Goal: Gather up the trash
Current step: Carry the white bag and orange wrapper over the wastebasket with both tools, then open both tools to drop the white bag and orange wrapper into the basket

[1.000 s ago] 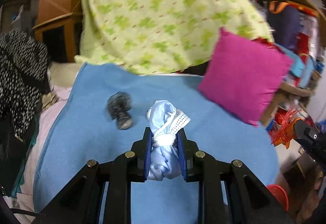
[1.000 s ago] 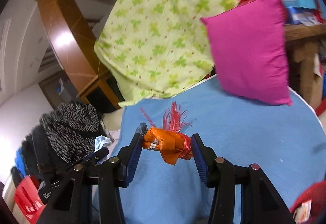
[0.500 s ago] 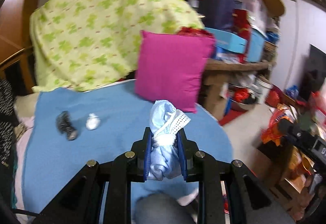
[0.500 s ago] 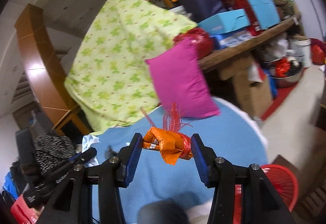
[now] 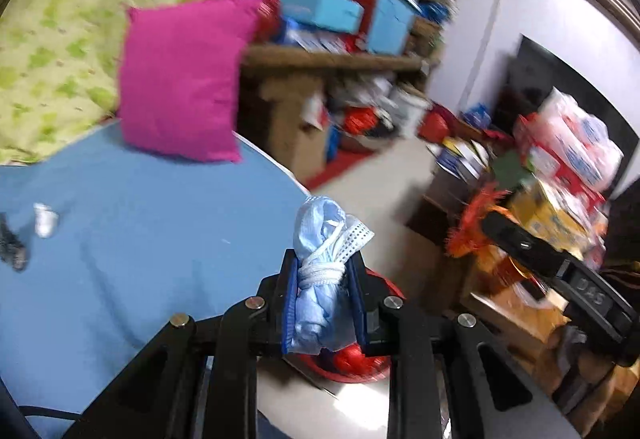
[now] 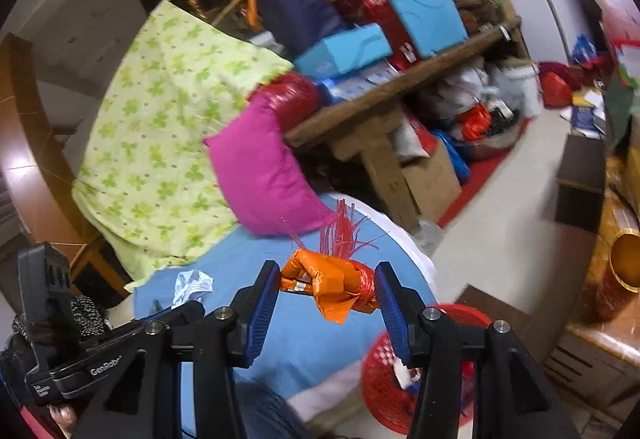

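A bundled light-blue face mask [image 5: 322, 271] is clamped between the fingers of the left gripper [image 5: 325, 291], above the red basket [image 6: 384, 371] on the floor right of the blue bed [image 5: 140, 239]. An orange wrapper [image 6: 332, 285] is gripped by the right gripper [image 6: 326, 303], near the basket.

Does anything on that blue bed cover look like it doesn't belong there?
Yes: a small crumpled white scrap and a dark object lie loose on the blue cover, near its left side. Both look like leftover litter. The blur hides what the dark one is.
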A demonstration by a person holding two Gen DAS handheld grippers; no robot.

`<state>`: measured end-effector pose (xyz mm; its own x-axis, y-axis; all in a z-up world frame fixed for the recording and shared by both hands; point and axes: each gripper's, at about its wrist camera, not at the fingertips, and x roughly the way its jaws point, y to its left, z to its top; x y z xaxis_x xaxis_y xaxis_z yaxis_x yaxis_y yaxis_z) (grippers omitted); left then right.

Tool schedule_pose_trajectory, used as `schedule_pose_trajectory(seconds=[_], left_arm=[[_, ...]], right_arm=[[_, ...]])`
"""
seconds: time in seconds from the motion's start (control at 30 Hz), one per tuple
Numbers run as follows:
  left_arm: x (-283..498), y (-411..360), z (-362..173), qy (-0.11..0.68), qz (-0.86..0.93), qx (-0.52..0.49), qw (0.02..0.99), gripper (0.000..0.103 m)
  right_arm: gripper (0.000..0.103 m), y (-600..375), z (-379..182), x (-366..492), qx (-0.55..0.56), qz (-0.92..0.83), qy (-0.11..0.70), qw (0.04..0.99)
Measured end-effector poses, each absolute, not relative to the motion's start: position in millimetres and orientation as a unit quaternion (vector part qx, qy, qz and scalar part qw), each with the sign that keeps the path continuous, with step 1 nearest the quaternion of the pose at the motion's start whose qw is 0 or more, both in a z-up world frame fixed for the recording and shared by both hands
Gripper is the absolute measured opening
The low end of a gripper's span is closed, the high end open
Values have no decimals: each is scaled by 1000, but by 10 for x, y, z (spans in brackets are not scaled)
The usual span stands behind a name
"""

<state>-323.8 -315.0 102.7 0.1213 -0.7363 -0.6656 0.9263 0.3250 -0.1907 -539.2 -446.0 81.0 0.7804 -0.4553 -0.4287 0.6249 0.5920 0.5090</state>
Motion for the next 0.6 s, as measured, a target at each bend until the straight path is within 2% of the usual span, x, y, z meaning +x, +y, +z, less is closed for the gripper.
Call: schedule_pose_trajectory(seconds=[0.33,0.6], left_arm=[[-3433,-3616,247,414,-596,180,664,25],[-3360,-3859,-52,438,-593,197,646,25]], right_arm=[[52,-4850,22,-5424,401,-322,183,838],[52,-5018,-234,-5405,421,-339,200,817]])
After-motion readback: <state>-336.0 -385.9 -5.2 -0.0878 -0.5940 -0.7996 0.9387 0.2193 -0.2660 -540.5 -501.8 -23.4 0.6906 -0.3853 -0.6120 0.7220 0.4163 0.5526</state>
